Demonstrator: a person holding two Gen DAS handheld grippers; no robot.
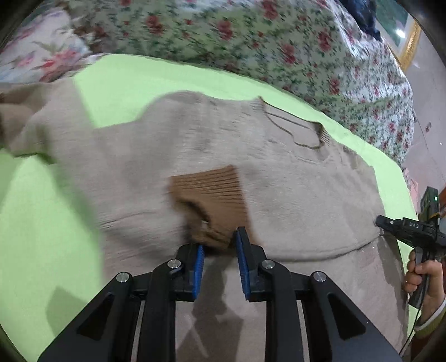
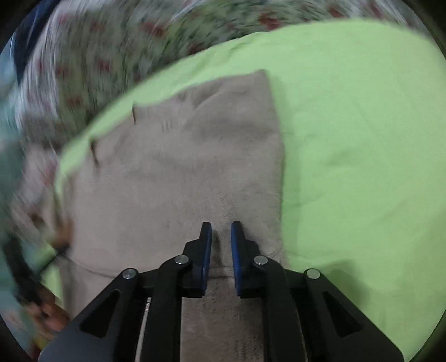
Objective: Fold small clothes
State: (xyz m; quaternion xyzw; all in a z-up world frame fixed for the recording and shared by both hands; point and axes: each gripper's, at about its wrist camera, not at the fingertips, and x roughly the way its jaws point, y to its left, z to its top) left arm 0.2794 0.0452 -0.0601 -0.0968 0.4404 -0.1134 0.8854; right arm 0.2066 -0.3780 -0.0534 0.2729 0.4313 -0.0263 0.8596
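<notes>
A beige knit sweater [image 1: 292, 189] lies flat on a light green sheet [image 1: 50, 236], neckline at the far side. One sleeve is folded over the body, its brown ribbed cuff [image 1: 211, 195] in the middle. My left gripper [image 1: 220, 239] is open, jaws slightly apart, with the cuff's near end between the fingertips. My right gripper [image 2: 221, 228] is open just above the sweater [image 2: 181, 181] near its right folded edge. It also shows in the left wrist view [image 1: 382, 222] at the sweater's right edge, held by a hand.
A floral bedspread [image 1: 251, 41] surrounds the green sheet [image 2: 362, 139] at the far side. Another beige and brown piece of the garment [image 1: 25, 111] lies at the far left. A dark blue item [image 1: 365, 16] sits at the far right corner.
</notes>
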